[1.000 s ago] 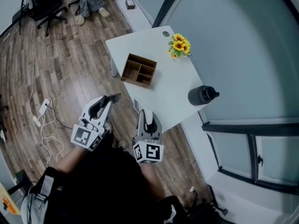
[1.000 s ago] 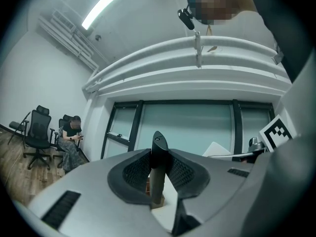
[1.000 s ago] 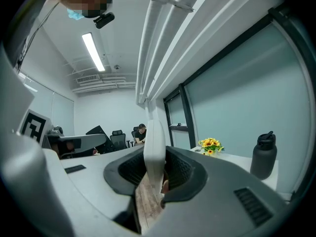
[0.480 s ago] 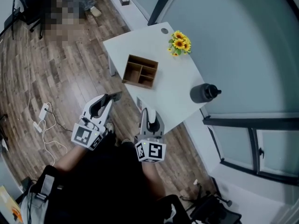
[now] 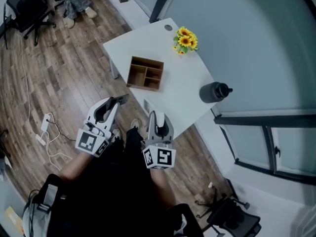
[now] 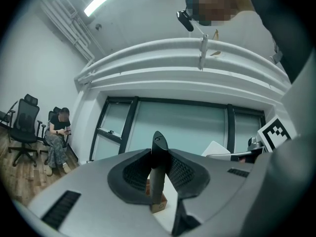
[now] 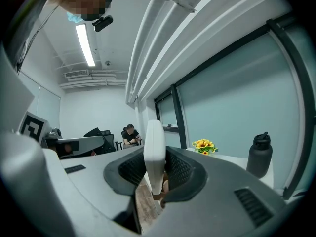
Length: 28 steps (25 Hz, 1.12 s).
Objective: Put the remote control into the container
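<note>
Your left gripper [image 5: 121,100] is fully closed: jaws pressed flat together, nothing in them. It hangs over the wood floor [image 5: 59,83], off the left side of the table [image 5: 182,83]. Your right gripper [image 5: 157,118] is the same, jaws together and empty, at the table's near edge. The remote [image 5: 147,105] looks like the pale slim bar lying flat by that edge, just ahead of your right gripper, between it and the wooden container [image 5: 145,74]. Flowers [image 5: 184,39] at the far corner, black bottle [image 5: 213,92] on the right.

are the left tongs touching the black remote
Touching: the left gripper view shows the left tongs shut on the black remote, pressing it from both sides.
</note>
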Motion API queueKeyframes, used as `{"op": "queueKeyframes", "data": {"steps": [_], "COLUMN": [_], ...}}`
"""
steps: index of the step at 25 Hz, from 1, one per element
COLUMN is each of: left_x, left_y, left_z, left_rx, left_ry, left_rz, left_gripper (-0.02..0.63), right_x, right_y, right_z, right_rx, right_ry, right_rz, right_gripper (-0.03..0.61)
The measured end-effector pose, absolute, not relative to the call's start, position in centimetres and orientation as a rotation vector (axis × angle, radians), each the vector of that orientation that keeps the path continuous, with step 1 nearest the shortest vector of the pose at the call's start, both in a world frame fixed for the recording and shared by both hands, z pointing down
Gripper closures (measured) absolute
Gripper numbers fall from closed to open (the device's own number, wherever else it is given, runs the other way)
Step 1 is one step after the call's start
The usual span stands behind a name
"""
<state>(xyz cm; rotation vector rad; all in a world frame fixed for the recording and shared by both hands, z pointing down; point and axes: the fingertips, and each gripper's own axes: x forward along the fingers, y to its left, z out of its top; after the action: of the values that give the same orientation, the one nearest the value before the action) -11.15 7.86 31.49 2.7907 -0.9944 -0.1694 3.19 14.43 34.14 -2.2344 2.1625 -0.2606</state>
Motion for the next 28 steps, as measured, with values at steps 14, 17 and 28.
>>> {"op": "queueKeyframes", "data": {"steps": [14, 17, 28], "left_x": [-8.7, -8.1, -5.8], "left_y": [5.1, 4.4, 2.3], "left_z": [32.1, 32.2, 33.7], "left_rx": [2.788, 2.785, 2.755], "left_ry": [-1.002, -1.013, -1.024], "left_rz": [-0.149, -0.15, -0.097], "left_gripper": [0.529, 0.529, 0.529], "right_x": [5.6, 6.1, 8.3], "right_y": [11.2, 10.6, 8.3], "right_z": [35.0, 35.2, 37.2], "right_rx": [-2.212, -2.203, -2.191], "right_ry": [2.176, 2.187, 2.214], "right_rz": [-0.287, -0.294, -0.366], "right_gripper": [0.486, 0.486, 0.486]}}
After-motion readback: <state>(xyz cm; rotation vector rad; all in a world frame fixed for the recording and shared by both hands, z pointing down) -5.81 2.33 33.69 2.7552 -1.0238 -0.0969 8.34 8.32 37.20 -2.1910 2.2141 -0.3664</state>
